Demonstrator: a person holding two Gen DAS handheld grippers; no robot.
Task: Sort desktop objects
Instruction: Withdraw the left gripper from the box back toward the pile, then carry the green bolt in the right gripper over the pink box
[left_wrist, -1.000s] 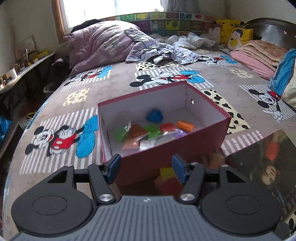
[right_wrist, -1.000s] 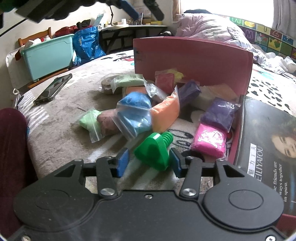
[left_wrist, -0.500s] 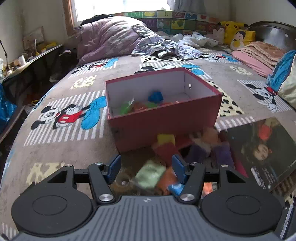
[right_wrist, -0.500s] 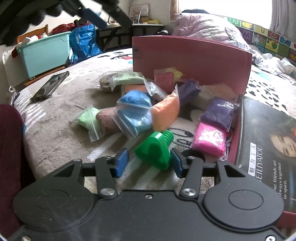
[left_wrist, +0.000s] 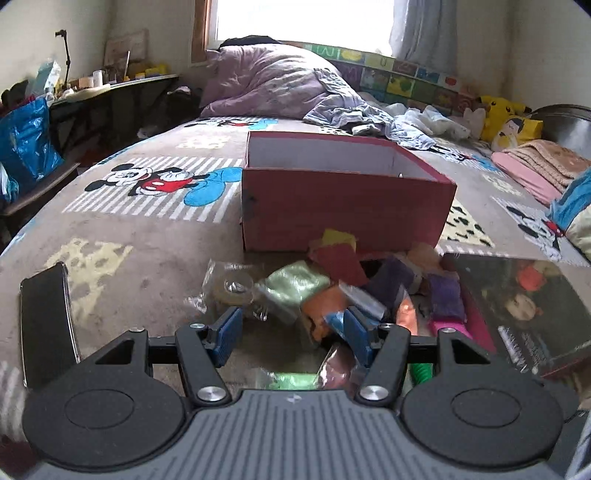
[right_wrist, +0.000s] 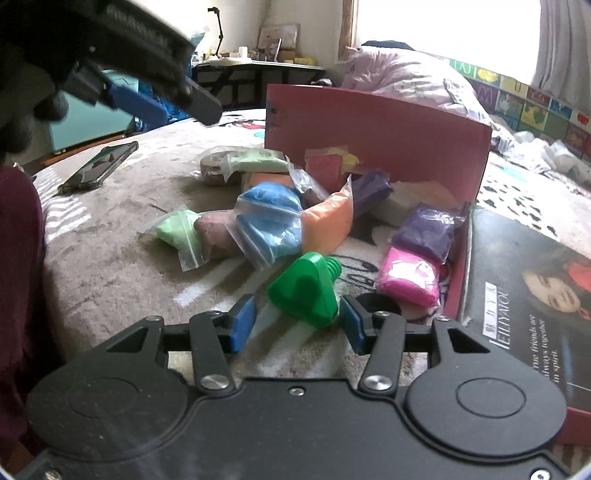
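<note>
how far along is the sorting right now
Early, by the look of it. From here the red box shows no contents. Nothing is in hand: the left hand-held gripper hangs open over the bagged clay pile, the right hand-held gripper open around the green bolt toy. The pile remains unsorted.

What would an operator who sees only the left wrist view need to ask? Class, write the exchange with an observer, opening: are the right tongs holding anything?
Observer: No. The right tongs are open, and a green screw-shaped toy lies on the bed between them.
Operator: What is nearest that toy?
Observer: A blue bag just beyond it, beside an orange bag.
Operator: Anything to the toy's right?
Observer: A pink bag, lying next to the magazine.
</note>
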